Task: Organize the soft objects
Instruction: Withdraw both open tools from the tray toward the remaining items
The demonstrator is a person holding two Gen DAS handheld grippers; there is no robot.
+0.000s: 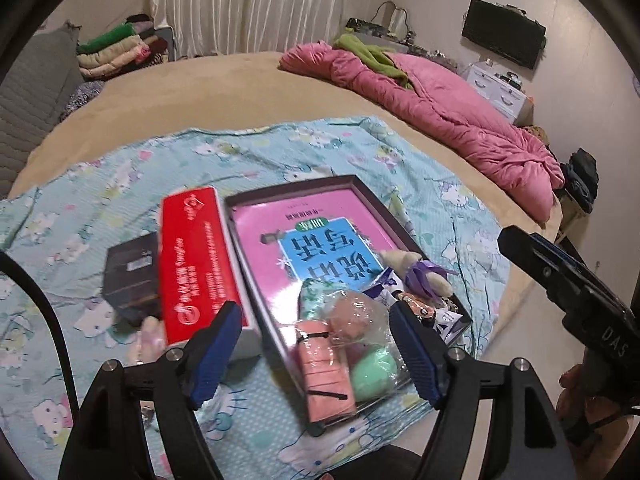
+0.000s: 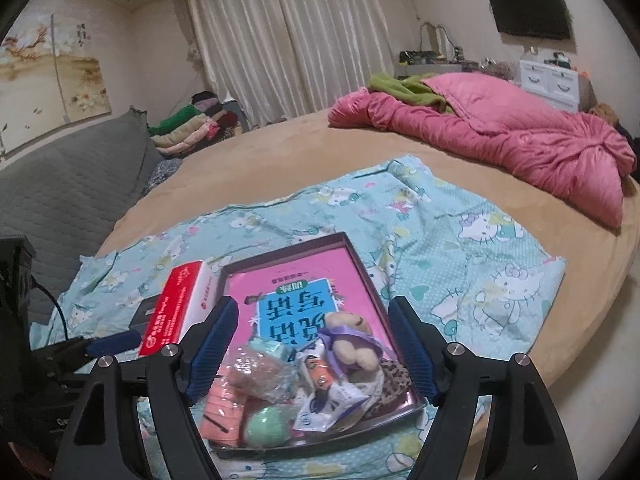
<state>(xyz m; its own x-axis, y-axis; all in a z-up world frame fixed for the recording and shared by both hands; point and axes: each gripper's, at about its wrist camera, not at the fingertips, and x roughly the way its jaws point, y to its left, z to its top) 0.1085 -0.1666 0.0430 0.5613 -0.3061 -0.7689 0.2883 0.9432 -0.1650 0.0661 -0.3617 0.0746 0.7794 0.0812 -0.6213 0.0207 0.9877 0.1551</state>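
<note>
Both the left tongs (image 1: 314, 354) and right tongs (image 2: 310, 350) stand apart, empty, above the tray (image 2: 362, 264) on the bed. The soft toys (image 2: 352, 344) and bagged sponges (image 1: 348, 344) already crowd its near end, probably all in. Clear the tray's rim before swinging aside; the red box (image 1: 200, 260) hems the left, the printed sheet (image 2: 480, 272) lies free rightward.

A home bedroom: a wide bed (image 2: 280, 168) bearing a crumpled pink quilt (image 2: 500, 136), white curtains (image 2: 288, 40) behind the bed, folded clothes (image 2: 188, 128) stacked beside its head, a wall-mounted television (image 2: 528, 8) above white drawers (image 2: 550, 80)
</note>
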